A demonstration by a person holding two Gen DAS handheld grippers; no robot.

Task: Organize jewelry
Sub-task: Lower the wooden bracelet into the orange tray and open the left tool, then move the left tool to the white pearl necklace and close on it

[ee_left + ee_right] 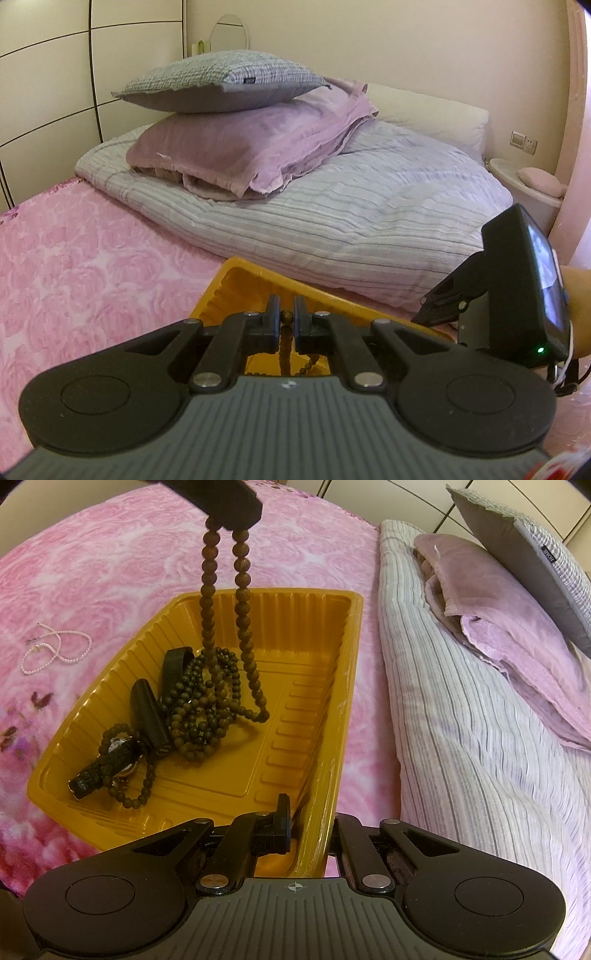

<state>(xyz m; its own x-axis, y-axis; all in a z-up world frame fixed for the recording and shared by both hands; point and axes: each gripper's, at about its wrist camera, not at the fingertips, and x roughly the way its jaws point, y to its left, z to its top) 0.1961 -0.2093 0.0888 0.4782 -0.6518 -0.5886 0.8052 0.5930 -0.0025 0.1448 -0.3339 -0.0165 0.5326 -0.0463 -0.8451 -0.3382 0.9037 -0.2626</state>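
We pinch the bead necklace (243,602) in our left gripper (284,317); its strands hang straight down, their low end reaching the yellow tray (343,686) beside the jewelry pile at 9 o'clock. Our right gripper (306,827) clamps the tray's near rim at 6 o'clock.

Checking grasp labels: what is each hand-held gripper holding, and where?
Left hand-held gripper: brown bead strand, pinched at its top loop. Right hand-held gripper: yellow tray, clamped on its near right rim.

"HOME" tag on grey pillow (546,554)
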